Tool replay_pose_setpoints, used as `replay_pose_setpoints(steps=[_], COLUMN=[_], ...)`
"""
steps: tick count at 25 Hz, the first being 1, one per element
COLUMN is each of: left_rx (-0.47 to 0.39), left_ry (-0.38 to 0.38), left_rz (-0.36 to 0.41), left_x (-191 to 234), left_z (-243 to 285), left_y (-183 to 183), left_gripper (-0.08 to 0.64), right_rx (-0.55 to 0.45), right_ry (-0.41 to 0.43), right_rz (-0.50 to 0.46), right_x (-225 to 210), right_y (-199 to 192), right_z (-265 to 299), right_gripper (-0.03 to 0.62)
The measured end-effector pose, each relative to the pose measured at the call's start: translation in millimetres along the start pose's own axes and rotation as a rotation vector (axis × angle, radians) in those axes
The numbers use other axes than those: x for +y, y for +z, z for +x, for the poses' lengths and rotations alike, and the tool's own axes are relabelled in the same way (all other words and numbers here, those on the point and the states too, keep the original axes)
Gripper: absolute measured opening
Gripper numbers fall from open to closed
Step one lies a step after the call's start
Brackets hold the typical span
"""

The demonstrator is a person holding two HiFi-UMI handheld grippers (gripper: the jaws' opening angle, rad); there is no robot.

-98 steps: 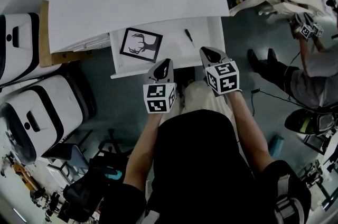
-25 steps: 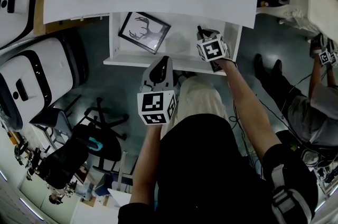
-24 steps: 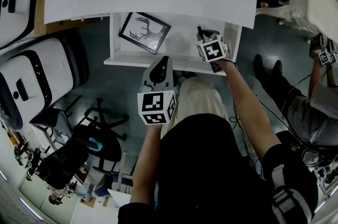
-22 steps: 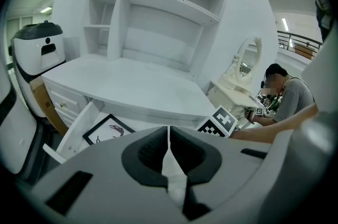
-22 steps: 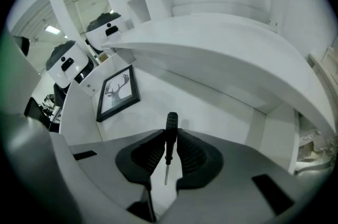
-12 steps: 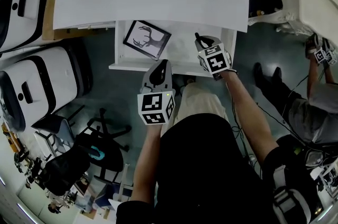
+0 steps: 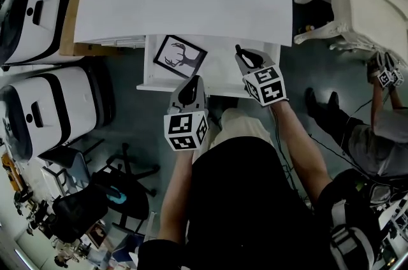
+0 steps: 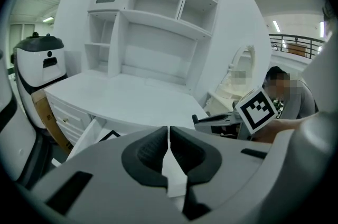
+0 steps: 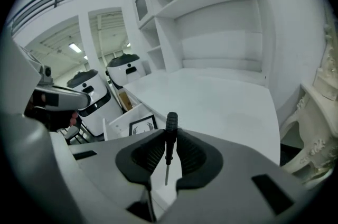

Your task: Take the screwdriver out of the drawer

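**Change since previous record.** Right gripper, a second ago low in the right end of the drawer, is now raised above it, and the screwdriver has come up with it. Left gripper has risen slightly and remains in front of the drawer's front wall.

**Item 1: screwdriver.** Small. Black handle, ribbed round its top, on a thin bare metal shaft. Clamped upright between the right gripper's jaws, which grip the lower handle. The ribbed end stands proud of the jaw tips and the shaft points back toward the camera. In the head view the handle end shows dark against the drawer's right end, just below the counter's edge.

**Item 2: right gripper**. Jaws partly closed, holding item 1.

**Item 3: left gripper**. Jaws brought together, nothing between them.

**Item 4: drawer.** White, pulled open beneath the counter. Contains a black-framed picture of a stag's head, lying flat and askew at the left end. The rest of the floor is bare white.

**Item 5: counter.** White, plain top, with open shelving rising behind it.
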State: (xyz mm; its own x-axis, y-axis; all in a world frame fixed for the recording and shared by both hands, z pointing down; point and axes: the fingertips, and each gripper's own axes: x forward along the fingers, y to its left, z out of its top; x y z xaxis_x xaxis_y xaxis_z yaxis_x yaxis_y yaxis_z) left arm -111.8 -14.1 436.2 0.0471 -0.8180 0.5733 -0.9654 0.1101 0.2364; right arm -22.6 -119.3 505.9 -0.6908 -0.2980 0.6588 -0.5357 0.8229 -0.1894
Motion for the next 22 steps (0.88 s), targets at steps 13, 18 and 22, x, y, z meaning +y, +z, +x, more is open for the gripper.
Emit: replay_pose_setpoints(steps=[13,18,22], left_rx=[-0.098,-0.128,-0.153], left_ry=[-0.032,-0.038,-0.043], left_rz=[0.027,0.02,0.034], left_x=[-11,-12,-17], left_z=[-13,-10,-10], left_y=[42,57,65], left_gripper=[0.032,0.032,0.032], right_rx=[-0.25,-0.321,-0.377], right_ry=[0.077,0.085,0.085], right_rz=[0.022,0.001,-0.003], right_x=[24,23,21], right_y=[69,91,103], right_z=[-75,-97,-115], right_gripper=[0.083,0.084,0.084])
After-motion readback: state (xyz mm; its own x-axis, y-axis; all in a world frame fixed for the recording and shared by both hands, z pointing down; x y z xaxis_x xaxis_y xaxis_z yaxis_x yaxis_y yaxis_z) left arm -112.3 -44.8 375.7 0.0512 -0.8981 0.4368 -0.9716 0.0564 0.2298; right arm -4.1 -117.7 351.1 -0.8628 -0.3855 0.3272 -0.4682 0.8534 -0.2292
